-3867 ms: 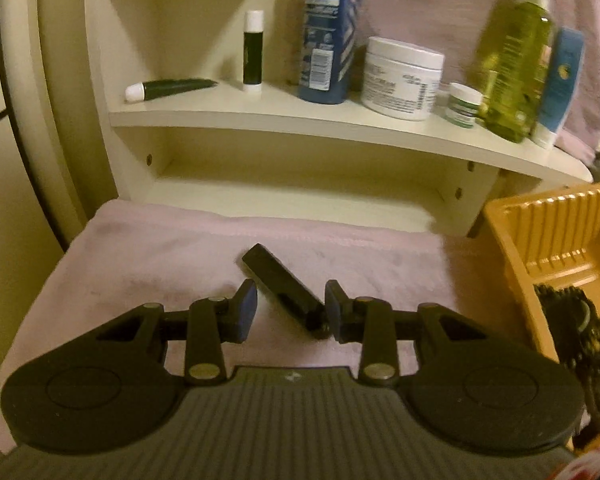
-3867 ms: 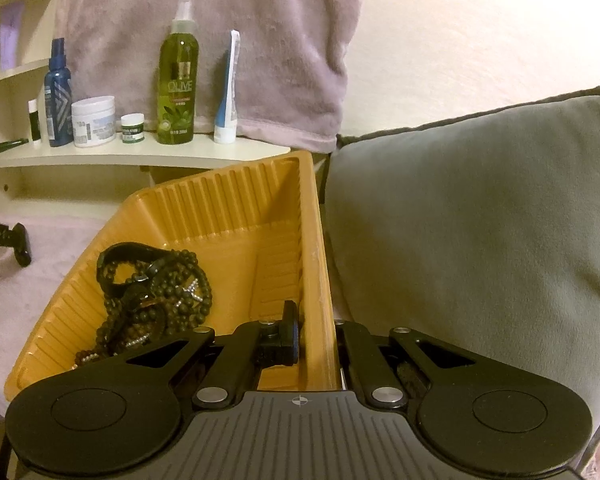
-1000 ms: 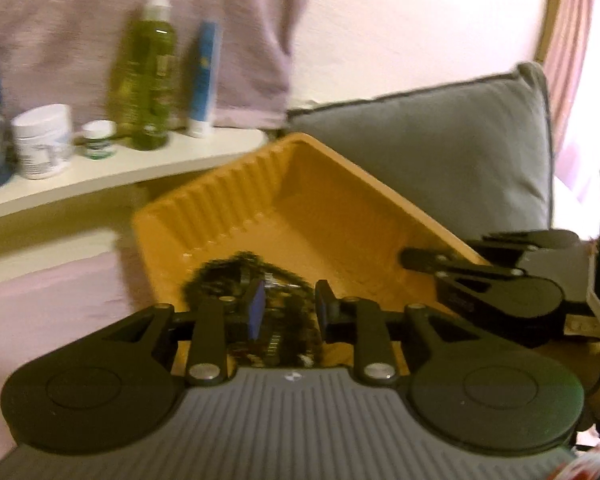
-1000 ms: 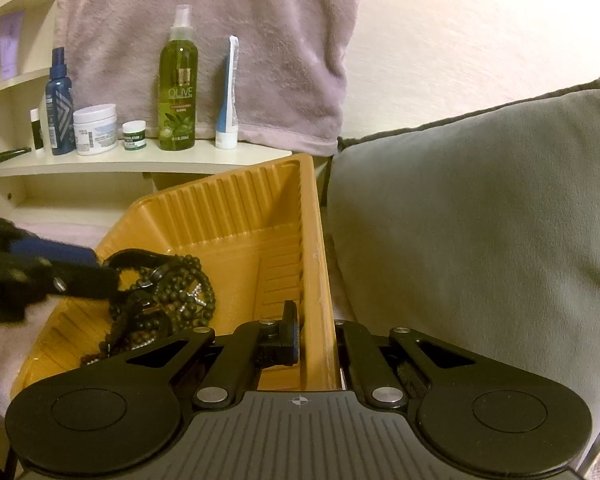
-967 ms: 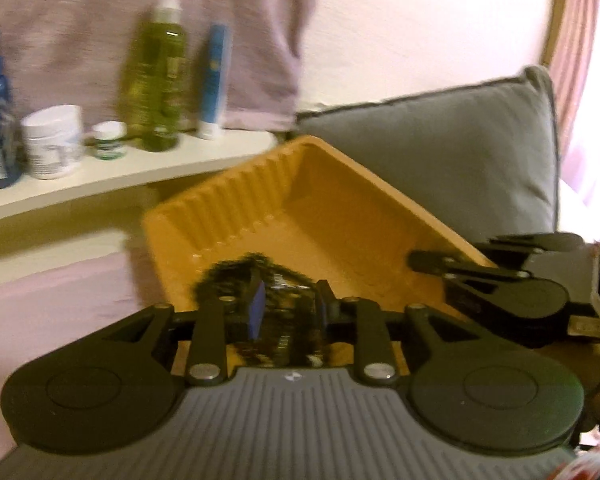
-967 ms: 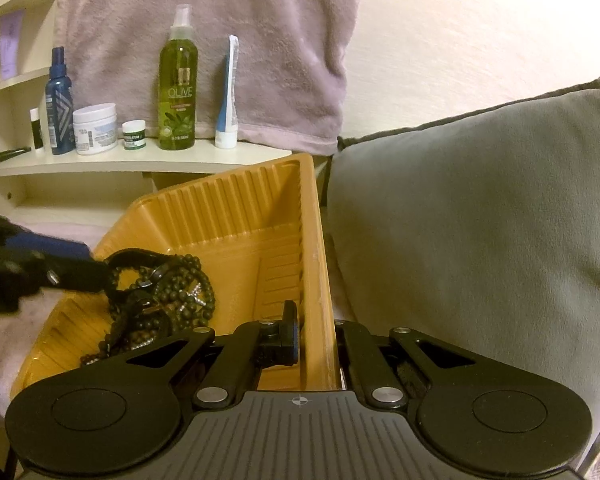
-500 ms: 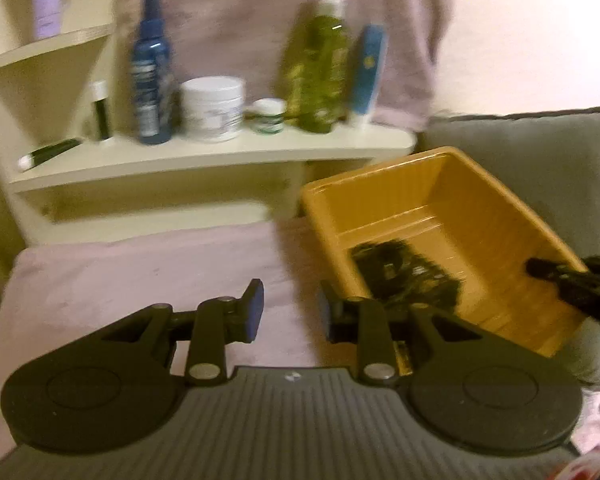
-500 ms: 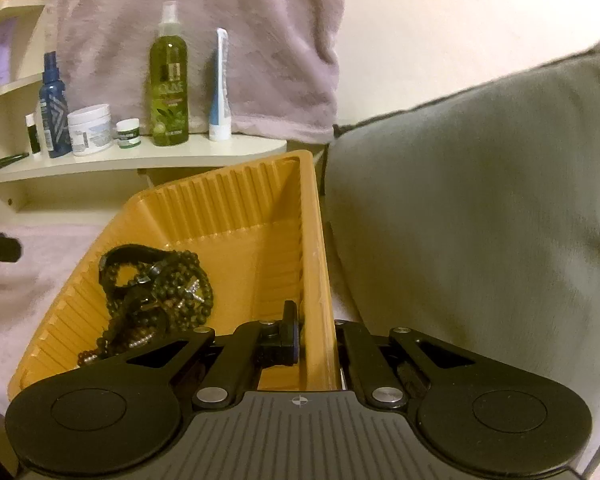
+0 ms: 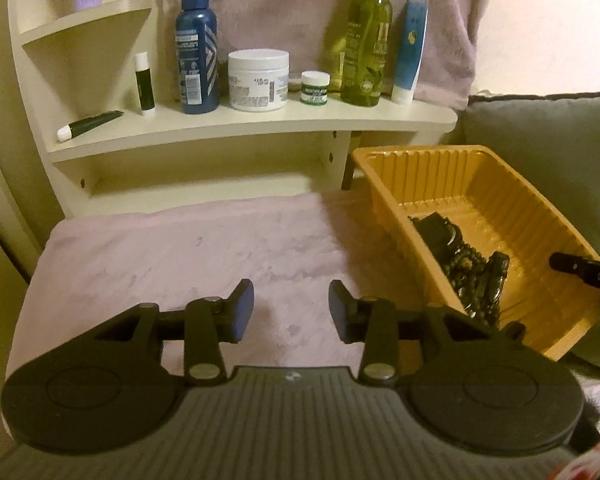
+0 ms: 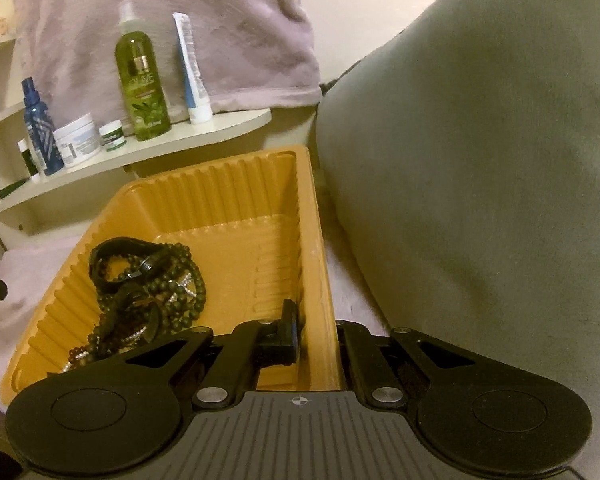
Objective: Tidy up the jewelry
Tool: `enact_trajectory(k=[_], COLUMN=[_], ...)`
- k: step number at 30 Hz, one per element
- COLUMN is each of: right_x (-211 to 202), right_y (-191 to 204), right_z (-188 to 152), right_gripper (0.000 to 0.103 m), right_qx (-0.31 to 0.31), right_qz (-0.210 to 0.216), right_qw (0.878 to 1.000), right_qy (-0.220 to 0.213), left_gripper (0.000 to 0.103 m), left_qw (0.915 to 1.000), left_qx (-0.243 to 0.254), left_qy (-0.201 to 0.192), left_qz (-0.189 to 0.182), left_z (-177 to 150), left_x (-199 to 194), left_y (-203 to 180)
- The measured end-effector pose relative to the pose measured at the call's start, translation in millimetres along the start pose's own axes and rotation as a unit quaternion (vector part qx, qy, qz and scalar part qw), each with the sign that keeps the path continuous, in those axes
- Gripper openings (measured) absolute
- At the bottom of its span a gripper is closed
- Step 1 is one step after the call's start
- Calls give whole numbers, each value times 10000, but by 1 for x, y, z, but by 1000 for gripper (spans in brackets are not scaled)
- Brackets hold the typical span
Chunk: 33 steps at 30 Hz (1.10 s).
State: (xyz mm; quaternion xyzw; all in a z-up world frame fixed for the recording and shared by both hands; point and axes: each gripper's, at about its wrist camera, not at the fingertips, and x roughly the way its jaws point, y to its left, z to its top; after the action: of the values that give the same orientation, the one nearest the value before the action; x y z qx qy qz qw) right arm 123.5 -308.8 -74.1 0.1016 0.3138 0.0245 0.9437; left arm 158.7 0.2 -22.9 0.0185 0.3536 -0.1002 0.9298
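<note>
Orange ribbed tray (image 10: pixel 236 184) held the jewelry (image 10: pixel 148 280): a dark bead pile lying against its left side. Right gripper (image 10: pixel 318 332) was clamped on the tray's right wall. Left gripper (image 9: pixel 291 312) was over the pink towel (image 9: pixel 180 252), jaws apart and just opening wider, nothing between them. Grey cushion (image 10: pixel 480 160) was just beside the tray.

— How many containers stood on the shelf (image 9: pixel 260 130)?
— Seven: two bottles (image 9: pixel 197 40), two jars (image 9: pixel 259 79), two tubes (image 9: pixel 409 50), one stick (image 9: pixel 145 83).
— And beside the shelf?
— One tray (image 9: pixel 384 184).
</note>
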Motion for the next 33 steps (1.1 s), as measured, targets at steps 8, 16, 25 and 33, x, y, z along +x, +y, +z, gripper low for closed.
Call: enact_trajectory(k=[8, 16, 25, 33], right_x=[-4, -21, -62, -85], right_y=[-2, 1, 18, 32], right_z=[-4, -8, 3, 26], right_gripper=[12, 65, 70, 80], right_qx=[65, -112, -327, 237], right_qz=[37, -96, -116, 143], right_qw=[9999, 9992, 9966, 9991], right_qy=[-111, -370, -750, -316], left_gripper=[67, 87, 97, 103], left_qw=[9995, 9992, 9991, 9987], left_qx=[71, 79, 10, -176], left_qy=[214, 206, 69, -131], left_qz=[239, 319, 418, 462], left_z=[-8, -10, -14, -18], left_x=[4, -1, -20, -48], left_y=[-5, -8, -10, -10])
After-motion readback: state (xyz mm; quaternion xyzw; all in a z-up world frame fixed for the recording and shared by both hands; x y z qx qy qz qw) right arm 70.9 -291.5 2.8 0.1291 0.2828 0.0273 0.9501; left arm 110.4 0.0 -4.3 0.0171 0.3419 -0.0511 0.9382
